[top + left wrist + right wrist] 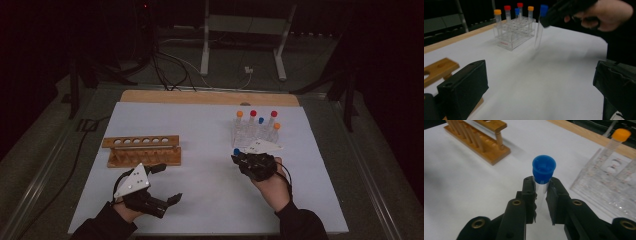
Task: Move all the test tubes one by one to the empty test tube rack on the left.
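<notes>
Over the table, high view: right gripper clenched on a clear plastic tube with blue cap, near the transparent acrylic rack.
Left gripper view: left gripper released, empty.
Right gripper view: long wooden rack well apart.
Advice: carry upright, lower squarely into a hole.

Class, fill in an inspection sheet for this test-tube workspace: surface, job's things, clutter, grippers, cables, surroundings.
Surface: white sheet over a wooden table edge.
Job's things: blue-capped tube held off the sheet; clear rack holding five capped tubes; wooden rack, holes unfilled.
Clutter: nothing seen.
Grippers: right gripper shut on the blue-capped tube just below its cap; left gripper open, holding nothing, near the wooden rack.
Cables: black cable along the table's left side; more cables on the floor behind.
Surroundings: dark room, white stand beyond the table.
</notes>
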